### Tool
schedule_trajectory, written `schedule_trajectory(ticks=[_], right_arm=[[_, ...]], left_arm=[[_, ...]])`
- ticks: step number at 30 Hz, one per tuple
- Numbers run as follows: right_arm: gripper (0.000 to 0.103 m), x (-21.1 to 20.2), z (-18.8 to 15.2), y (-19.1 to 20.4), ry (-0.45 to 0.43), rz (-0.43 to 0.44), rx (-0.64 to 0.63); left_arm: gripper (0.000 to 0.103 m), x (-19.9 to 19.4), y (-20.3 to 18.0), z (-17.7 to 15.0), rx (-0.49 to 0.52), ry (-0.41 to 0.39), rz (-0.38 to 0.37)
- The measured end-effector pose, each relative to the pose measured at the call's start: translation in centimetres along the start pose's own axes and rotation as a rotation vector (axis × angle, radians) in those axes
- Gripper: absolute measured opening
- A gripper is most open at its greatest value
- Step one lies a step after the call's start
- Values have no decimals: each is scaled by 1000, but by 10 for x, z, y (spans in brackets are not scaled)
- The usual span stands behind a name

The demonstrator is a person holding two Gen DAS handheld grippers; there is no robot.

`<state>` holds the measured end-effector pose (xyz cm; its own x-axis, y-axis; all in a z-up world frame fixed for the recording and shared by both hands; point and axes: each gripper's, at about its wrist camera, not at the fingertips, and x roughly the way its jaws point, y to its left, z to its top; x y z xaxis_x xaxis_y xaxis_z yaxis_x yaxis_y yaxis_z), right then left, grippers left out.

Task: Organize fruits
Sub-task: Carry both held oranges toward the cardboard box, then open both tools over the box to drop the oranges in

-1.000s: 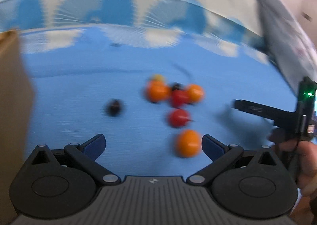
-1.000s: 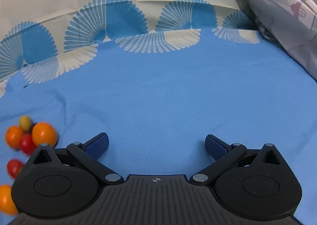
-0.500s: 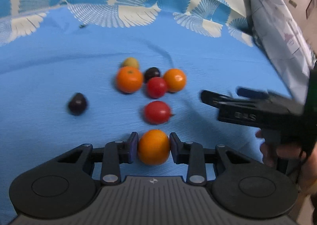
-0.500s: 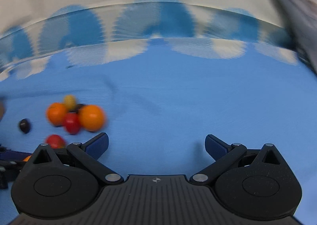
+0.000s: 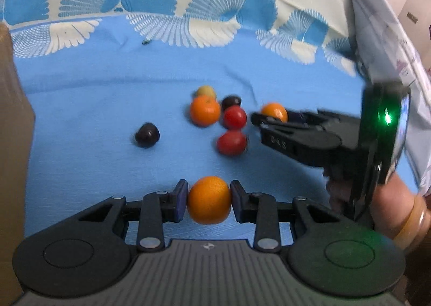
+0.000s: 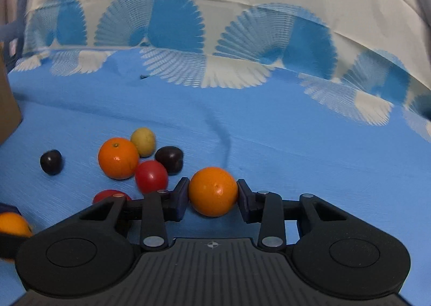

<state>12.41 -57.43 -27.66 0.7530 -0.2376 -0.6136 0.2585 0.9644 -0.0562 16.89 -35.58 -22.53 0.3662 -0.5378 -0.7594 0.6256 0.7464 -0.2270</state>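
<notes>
With both jaws clamped on round orange citrus fruits, left gripper (image 5: 208, 199) and right gripper (image 6: 212, 191), I'd lift straight up; squeezing harder risks bruising. Swinging wide avoids the red tomatoes (image 6: 151, 176).

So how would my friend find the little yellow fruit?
Look at the blue cloth and find the huddle of fruit. At its far edge, touching the loose orange, sits the yellow fruit. It is the only pale yellow, egg-shaped one; its neighbours are orange, red or dark.
</notes>
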Motion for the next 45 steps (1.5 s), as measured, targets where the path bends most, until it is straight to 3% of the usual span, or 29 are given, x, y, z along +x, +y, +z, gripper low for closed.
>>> schedule_trajectory(ticks=[6,12,15,20,25,28,32,36,37,38,39,40,42,45], right_arm=[[39,-83,20,7,-102,-44,99],[39,-176,45,67,-190,66,192],[39,-210,52,112,-199,160,197],[39,-231,56,197,-159,331,148],[39,-225,56,270,-111,449,-45],[39,-212,55,299,-48,465,-160],[39,-192,61,323,62,484,-298],[40,-181,70,339,137,464,-356],[42,-180,73,342,141,446,-365],[48,-181,78,344,136,422,-370],[67,-186,82,344,129,402,-369],[80,-192,87,342,115,382,-361],[83,-204,91,337,84,369,-350],[92,-229,87,329,49,336,-326]], left_arm=[[38,-62,8,16,-34,-73,-67],[38,-155,38,26,-62,-166,-99],[38,-200,66,21,-80,-185,-70],[38,-252,124,-5,-86,-188,87],[38,-253,183,-31,-122,-124,236],[38,-238,205,-40,-142,-57,289],[38,-218,226,-41,-183,18,329],[38,-212,237,-34,-195,72,316],[48,-213,239,-31,-195,68,308],[73,-217,238,-28,-182,50,293],[86,-221,236,-24,-168,26,289],[101,-228,234,-21,-157,-12,301],[103,-245,230,-17,-141,-97,304],[103,-261,227,-13,-139,-124,292]])
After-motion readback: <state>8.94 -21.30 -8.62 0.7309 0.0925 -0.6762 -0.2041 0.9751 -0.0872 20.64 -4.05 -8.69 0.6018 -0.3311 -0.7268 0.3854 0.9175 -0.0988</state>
